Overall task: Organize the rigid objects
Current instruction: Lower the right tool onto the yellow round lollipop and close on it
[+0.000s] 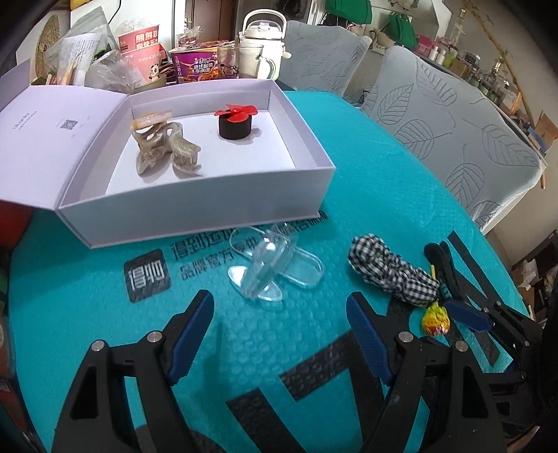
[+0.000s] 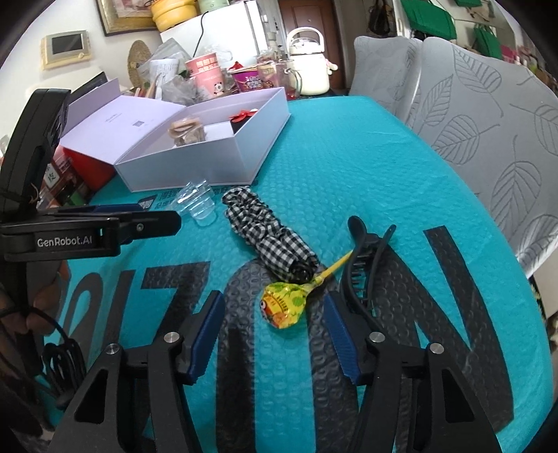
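Observation:
A clear plastic hair clip (image 1: pixel 275 268) lies on the teal mat just ahead of my left gripper (image 1: pixel 279 303), which is open and holds nothing. Behind it stands the open white box (image 1: pixel 195 212), with a beige claw clip (image 1: pixel 164 146) and a black cylinder topped by a red flower (image 1: pixel 237 122) inside. My right gripper (image 2: pixel 275 303) is open. A yellow-wrapped lollipop (image 2: pixel 284 306) lies between its fingers, clear of both pads. A black claw clip (image 2: pixel 362 265) lies against the right finger, and a checkered scrunchie (image 2: pixel 268 237) lies just beyond the lollipop.
Noodle cups (image 1: pixel 205 66), a glass mug (image 1: pixel 251 59), a white kettle (image 1: pixel 265 31) and bags crowd the table's back edge. Two chairs with grey leaf covers (image 1: pixel 453 139) stand along the right side. A red box (image 2: pixel 87 167) sits left of the white box.

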Available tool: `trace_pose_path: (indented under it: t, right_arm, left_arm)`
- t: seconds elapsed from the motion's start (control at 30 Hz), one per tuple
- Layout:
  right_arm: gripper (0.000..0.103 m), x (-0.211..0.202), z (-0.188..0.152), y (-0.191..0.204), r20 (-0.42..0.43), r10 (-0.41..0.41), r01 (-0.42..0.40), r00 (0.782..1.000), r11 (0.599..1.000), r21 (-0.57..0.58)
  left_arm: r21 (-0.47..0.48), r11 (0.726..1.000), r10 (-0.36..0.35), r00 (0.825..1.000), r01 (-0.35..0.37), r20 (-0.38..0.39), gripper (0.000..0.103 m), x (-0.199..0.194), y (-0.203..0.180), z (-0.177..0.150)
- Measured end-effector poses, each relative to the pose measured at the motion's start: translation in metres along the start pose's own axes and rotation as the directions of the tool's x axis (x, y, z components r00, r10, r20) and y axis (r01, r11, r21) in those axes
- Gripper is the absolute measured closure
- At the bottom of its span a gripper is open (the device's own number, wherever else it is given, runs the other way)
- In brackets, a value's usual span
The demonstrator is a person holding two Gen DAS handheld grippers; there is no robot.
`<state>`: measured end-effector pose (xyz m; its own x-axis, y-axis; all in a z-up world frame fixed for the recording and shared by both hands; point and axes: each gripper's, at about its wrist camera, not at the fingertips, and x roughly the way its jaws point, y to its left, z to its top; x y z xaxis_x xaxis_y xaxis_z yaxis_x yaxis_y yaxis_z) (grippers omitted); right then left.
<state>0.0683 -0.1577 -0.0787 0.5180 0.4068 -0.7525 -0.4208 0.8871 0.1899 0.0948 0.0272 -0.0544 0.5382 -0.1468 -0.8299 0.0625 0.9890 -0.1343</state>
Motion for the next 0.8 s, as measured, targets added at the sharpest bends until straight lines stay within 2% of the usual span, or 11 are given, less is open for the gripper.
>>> trace_pose_path:
  t: [0.07, 0.23, 0.53, 0.73, 0.8]
  right_arm:
    - [0.060, 0.004, 0.002, 0.000, -0.007, 0.001, -0.001, 1.000, 1.000, -0.005]
    - [0.076, 0.007, 0.003, 0.001, -0.007, -0.016, 0.016, 1.000, 0.999, -0.029]
    - [0.076, 0.007, 0.003, -0.001, -0.015, -0.015, 0.014, 1.000, 0.999, -0.030]
    - [0.076, 0.006, 0.004, -0.004, -0.020, -0.025, 0.025, 0.999, 0.999, -0.027]
    - [0.076, 0.005, 0.004, -0.006, -0.020, -0.030, 0.030, 0.999, 0.999, -0.022]
  left_arm:
    - [0.005, 1.000, 0.005, 1.000, -0.005, 0.004, 0.025, 0.002, 0.000, 0.005]
    - [0.013, 0.998, 0.057, 0.998, -0.057, -0.002, 0.025, 0.015, 0.000, 0.017]
    - [0.045, 0.999, 0.002, 0.999, 0.000, -0.044, 0.025, 0.039, -0.006, 0.022]
    - [0.161, 0.986, 0.040, 0.999, -0.039, 0.000, 0.024, 0.043, -0.013, 0.018]
    - [0.180, 0.983, 0.031, 0.999, -0.032, 0.009, 0.024, 0.043, -0.013, 0.017]
